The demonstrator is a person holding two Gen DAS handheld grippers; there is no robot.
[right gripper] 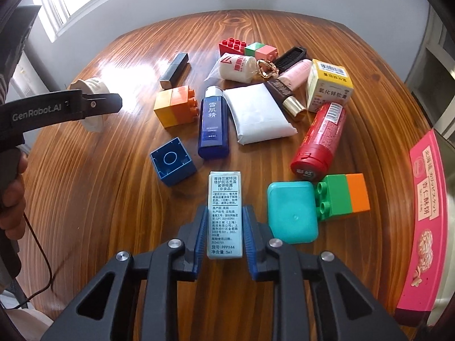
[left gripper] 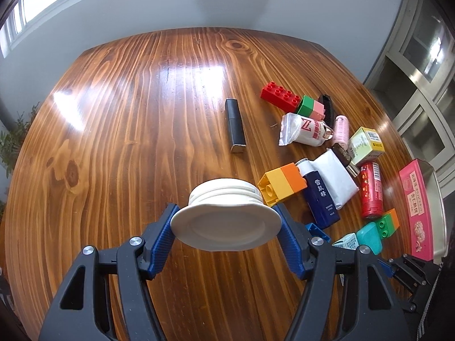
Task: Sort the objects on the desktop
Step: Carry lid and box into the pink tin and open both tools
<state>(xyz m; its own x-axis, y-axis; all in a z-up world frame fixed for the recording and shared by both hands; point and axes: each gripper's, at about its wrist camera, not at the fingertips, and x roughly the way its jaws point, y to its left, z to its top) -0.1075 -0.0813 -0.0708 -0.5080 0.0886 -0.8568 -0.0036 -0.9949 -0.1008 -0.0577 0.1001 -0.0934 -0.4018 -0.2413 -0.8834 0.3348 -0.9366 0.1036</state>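
- Desktop objects are mostly unsorted: nearly all lie in one loose heap toward the right edge of the desk (left gripper: 119, 130), with no separate groups visible.
- Left hand-held gripper (left gripper: 226, 228) is clamped on a white collapsible cup (left gripper: 226, 216), carried clear above the desk's near-middle, apart from the heap.
- Right hand-held gripper (right gripper: 224, 227) has its pads against a pale-blue carton (right gripper: 225, 213) at the heap's near side; whether the carton has left the desk I cannot tell.
- Just beside the carton: a teal case (right gripper: 292, 210), a blue brick (right gripper: 173, 160) and a green-and-orange brick (right gripper: 344, 196).
- Farther out: a navy bottle (right gripper: 213, 122), a white packet (right gripper: 258, 113), a red tube (right gripper: 320, 139), a yellow-and-orange brick (right gripper: 176, 108), a yellow-and-white box (right gripper: 330, 85).
- A black lipstick (left gripper: 235, 125) lies alone toward the desk's middle.
- A pink box (right gripper: 426, 221) sits at the right edge.
- Judgement: sorting is at an early stage; two items are in hand, the rest remain.
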